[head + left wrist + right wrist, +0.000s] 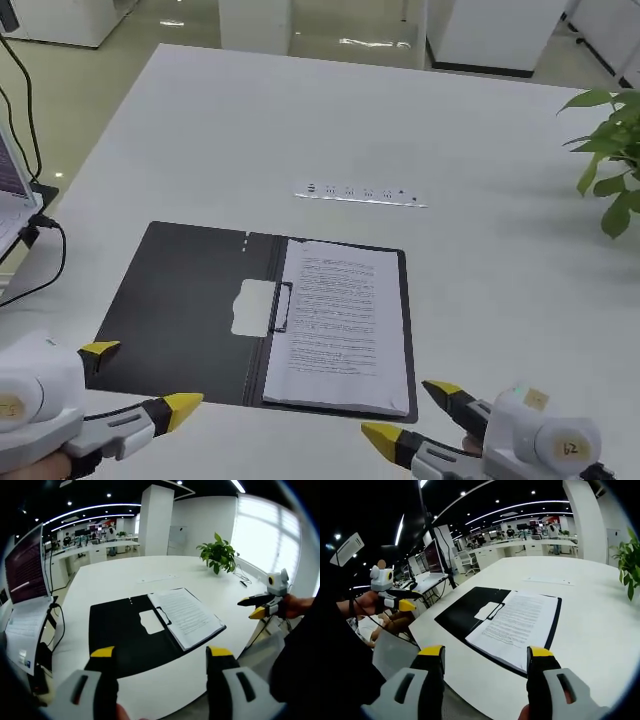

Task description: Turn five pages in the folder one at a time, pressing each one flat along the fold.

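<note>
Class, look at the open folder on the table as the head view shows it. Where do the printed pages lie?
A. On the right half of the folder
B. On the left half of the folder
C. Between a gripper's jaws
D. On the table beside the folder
A: the printed pages lie stacked on the right half of the black folder, while its left half carries no sheets.
</note>
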Demonstrator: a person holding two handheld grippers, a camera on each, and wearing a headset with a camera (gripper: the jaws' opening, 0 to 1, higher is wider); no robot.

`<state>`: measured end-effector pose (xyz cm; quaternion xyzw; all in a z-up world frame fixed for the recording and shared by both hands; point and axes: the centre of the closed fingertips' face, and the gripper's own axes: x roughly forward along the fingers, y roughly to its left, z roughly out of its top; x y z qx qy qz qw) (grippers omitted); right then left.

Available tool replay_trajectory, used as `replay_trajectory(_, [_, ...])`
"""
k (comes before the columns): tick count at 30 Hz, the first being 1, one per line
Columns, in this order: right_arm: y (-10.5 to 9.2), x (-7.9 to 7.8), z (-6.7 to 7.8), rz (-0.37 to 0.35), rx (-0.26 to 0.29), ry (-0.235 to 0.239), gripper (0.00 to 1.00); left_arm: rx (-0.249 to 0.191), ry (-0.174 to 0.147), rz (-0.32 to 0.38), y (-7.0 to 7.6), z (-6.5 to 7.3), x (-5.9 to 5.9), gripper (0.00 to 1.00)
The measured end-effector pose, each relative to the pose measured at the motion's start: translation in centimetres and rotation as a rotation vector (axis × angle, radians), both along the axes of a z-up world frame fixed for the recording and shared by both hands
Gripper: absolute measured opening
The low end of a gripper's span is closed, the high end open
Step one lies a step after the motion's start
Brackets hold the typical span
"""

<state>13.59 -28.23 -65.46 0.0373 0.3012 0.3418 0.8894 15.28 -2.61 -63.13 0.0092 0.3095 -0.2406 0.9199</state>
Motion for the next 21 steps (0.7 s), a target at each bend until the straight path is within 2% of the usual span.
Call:
replay_trajectory(5, [0.24,0.12,0.17,-0.001,0.019,-0.001,0.66,0.002,0.013,-0.001,0.01,-0.66,-0.29,0.72])
replay_trajectory(11, [0.20,-0.11,-0.01,0.010,0.003,-0.002,0.65,-0.001,0.011,-0.009,-0.29,-0.72,-0.38,0.72])
replay_trajectory(21, [-0.25,-0.06,-0.01,-0.025,-0.004,-0.009,0.65,0.001,0.014,-0.046,-0.65,-0.96,-0.21,0.72])
